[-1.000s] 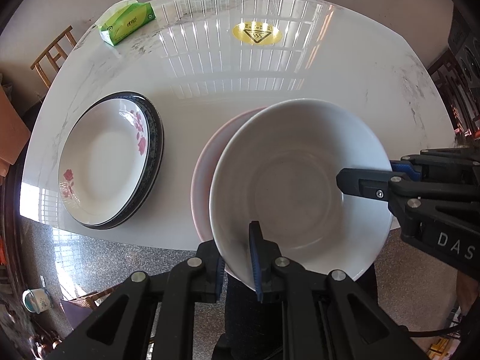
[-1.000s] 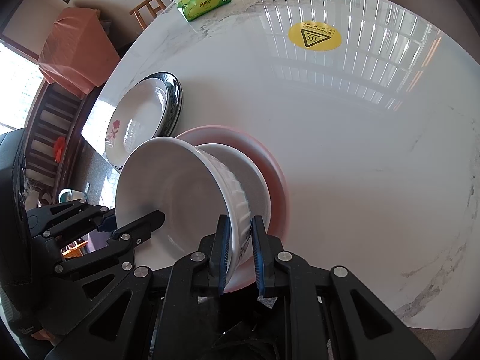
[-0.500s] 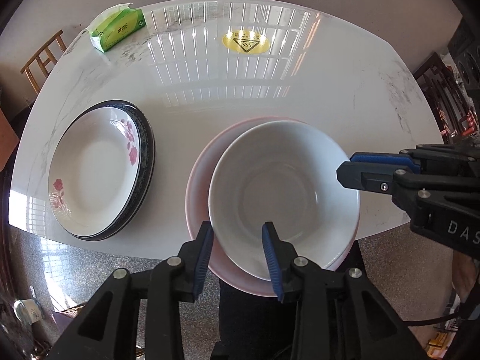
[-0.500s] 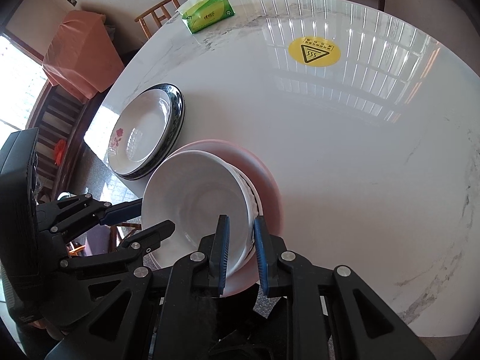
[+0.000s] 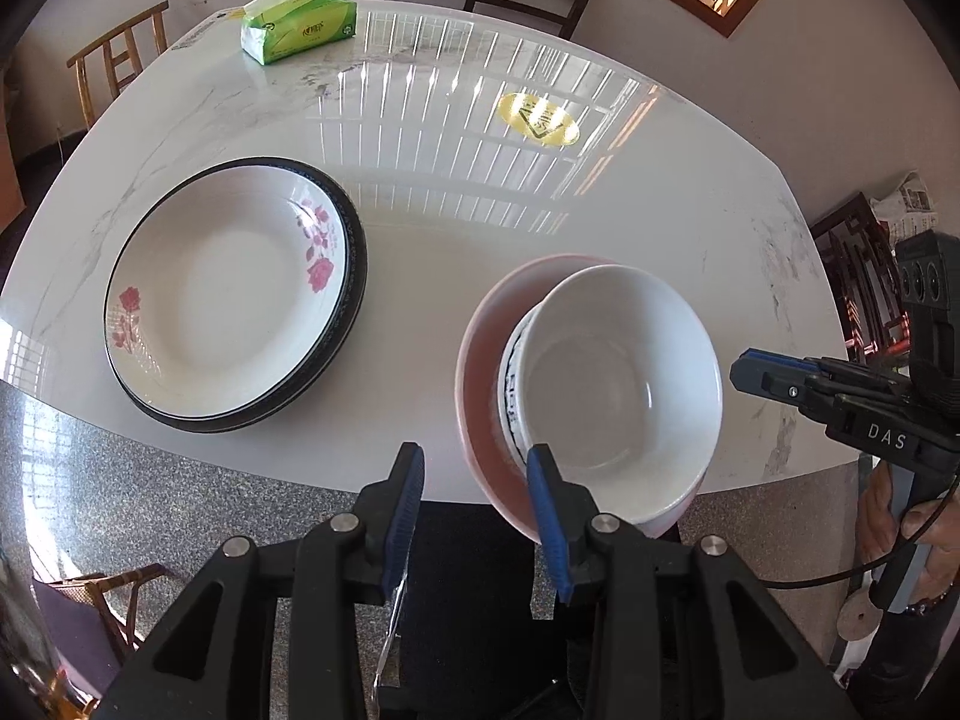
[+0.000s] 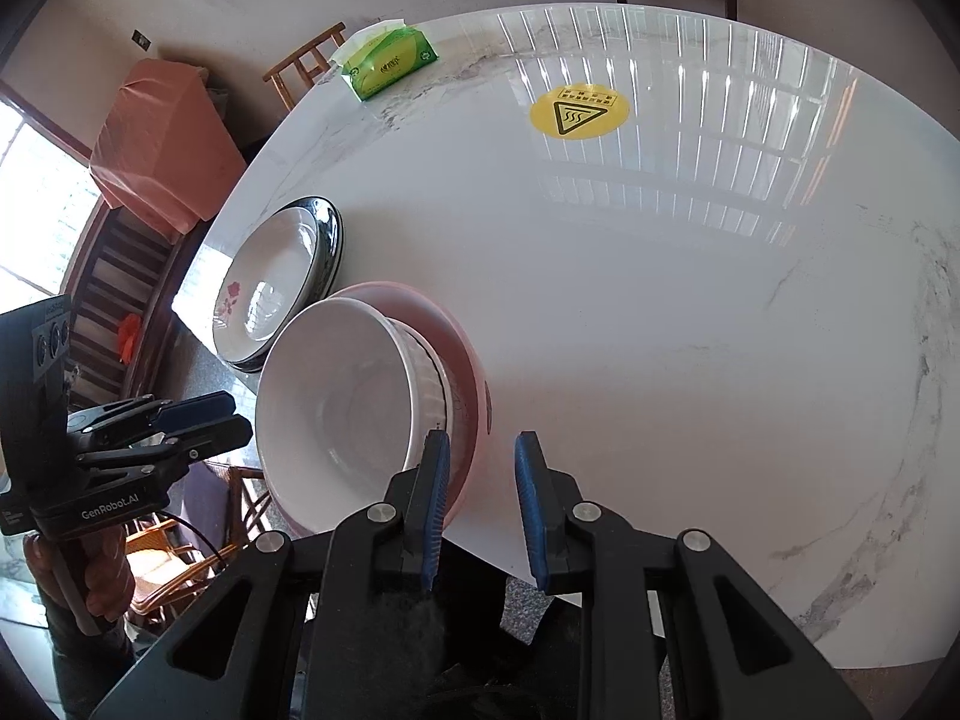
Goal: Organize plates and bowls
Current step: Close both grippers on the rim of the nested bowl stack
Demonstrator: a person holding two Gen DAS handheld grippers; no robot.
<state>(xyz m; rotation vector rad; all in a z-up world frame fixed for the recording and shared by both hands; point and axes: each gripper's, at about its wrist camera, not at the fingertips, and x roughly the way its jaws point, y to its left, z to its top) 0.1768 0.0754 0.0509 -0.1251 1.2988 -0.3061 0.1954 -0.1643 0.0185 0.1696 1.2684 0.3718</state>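
A white bowl [image 5: 618, 396] sits upright inside a second white bowl [image 5: 510, 384] with dark markings on its side, nested on a pink plate [image 5: 480, 372] at the near edge of the bench [image 5: 480, 222]. To their left, apart from them, a white plate [image 5: 222, 294] with pink roses lies on a dark-rimmed plate [image 5: 354, 294].

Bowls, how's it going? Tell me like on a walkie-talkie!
Left gripper open, empty; right gripper opening, empty. White bowl nested in patterned bowl on pink plate. Flowered plates stacked beside. Nothing blocking.
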